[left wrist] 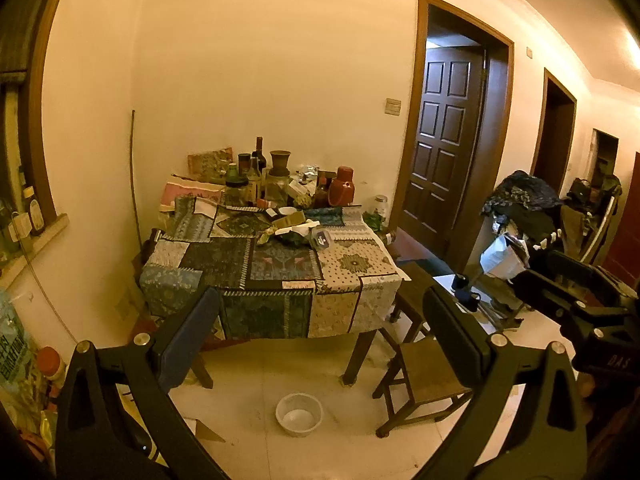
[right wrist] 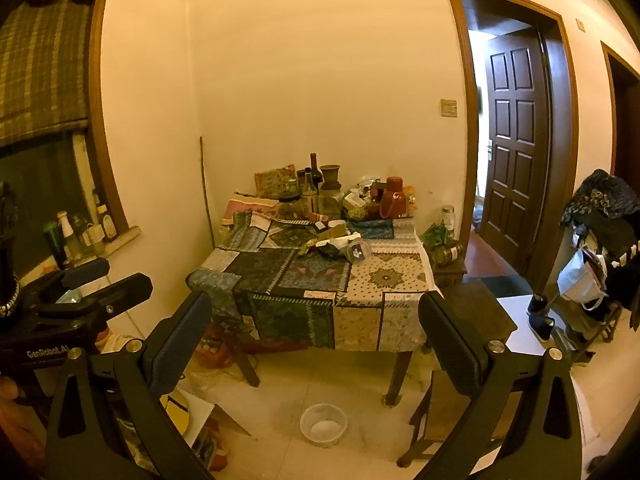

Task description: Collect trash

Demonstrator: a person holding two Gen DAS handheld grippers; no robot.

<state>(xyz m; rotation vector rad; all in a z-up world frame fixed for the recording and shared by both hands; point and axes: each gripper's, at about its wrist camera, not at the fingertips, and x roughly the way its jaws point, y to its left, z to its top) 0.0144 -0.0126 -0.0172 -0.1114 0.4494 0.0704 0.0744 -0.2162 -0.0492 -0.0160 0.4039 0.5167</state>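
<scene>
Both hand-held grippers face the room with their jaws spread wide and nothing between them: the left hand-held gripper (left wrist: 320, 344) and the right hand-held gripper (right wrist: 316, 344) each frame the counter (left wrist: 276, 268), well apart from it. Each view catches the other tool at its edge, the right one at the right rim of the left wrist view, the left one at the left rim of the right wrist view.

One counter stands in the corner under a patchwork cloth (right wrist: 320, 280). One panelled door (right wrist: 516, 152) is open behind it. Only the right wrist view shows the window blind (right wrist: 40, 60) and the bottles on the sill beneath; only the left shows a third doorway far down the wall. A laden clothes rack (left wrist: 520, 208) stands right.

Two wooden stools (left wrist: 424, 372) sit at the counter's right side. One white bowl (left wrist: 299, 414) lies on the floor. The trash, a heap of crumpled wrappers (right wrist: 332, 244), lies mid-counter, before the jars, bottles and one red flask (right wrist: 394, 197).
</scene>
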